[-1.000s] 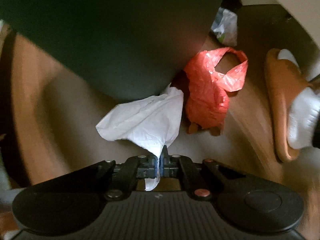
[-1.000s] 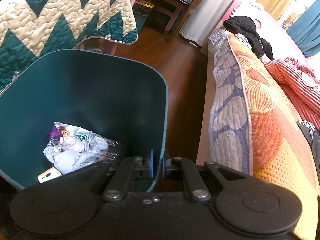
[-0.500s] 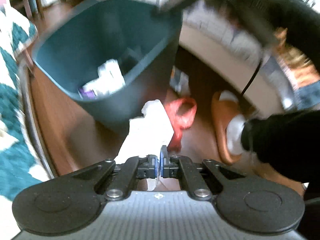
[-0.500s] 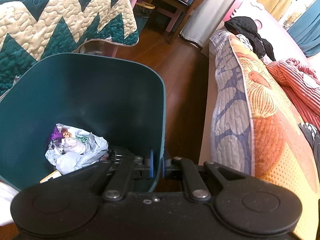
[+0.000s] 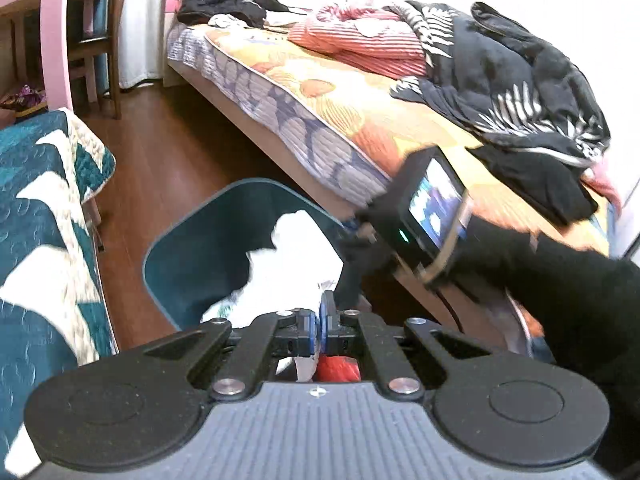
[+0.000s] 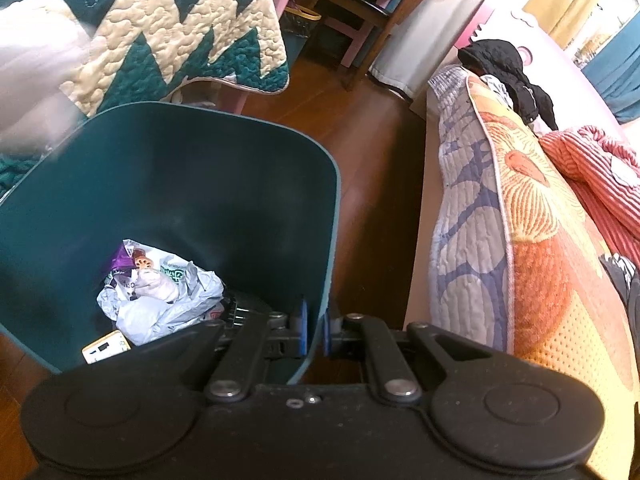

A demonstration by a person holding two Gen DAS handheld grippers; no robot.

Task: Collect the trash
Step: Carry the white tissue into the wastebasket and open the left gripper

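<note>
We have the left gripper [image 5: 319, 322] with its jaws pressed together on a crumpled white tissue [image 5: 298, 258]. The tissue's long axis runs away from the jaws, up and slightly left in the left wrist view; its free end stands over the open mouth of the teal trash bin [image 5: 192, 256]. It is soft, thin paper, creased, with a ragged top edge. A short tail of it hangs below the jaws, next to a red plastic bag [image 5: 336, 370] that shows through the gripper frame.

Our right gripper [image 6: 314, 330] pinches the bin's near wall: one blue pad inside, one outside, the rim between them. The bin [image 6: 200, 184] is smooth, matte teal plastic, a rounded square in section, tilted so that its mouth faces the camera.

Inside at the bottom lies crumpled plastic wrapper trash [image 6: 160, 292], white and grey with purple and green print; we cannot read the lettering. Beside it is a small yellow-and-white card or packet [image 6: 106, 346], its text too small to read.

The bin stands on a dark wood floor [image 6: 372, 184], between a quilted teal-and-cream zigzag blanket [image 6: 168, 32] and a bed [image 6: 532, 240] with an orange floral cover. A black sleeve [image 5: 560, 292] reaches to the right gripper in the left wrist view.
</note>
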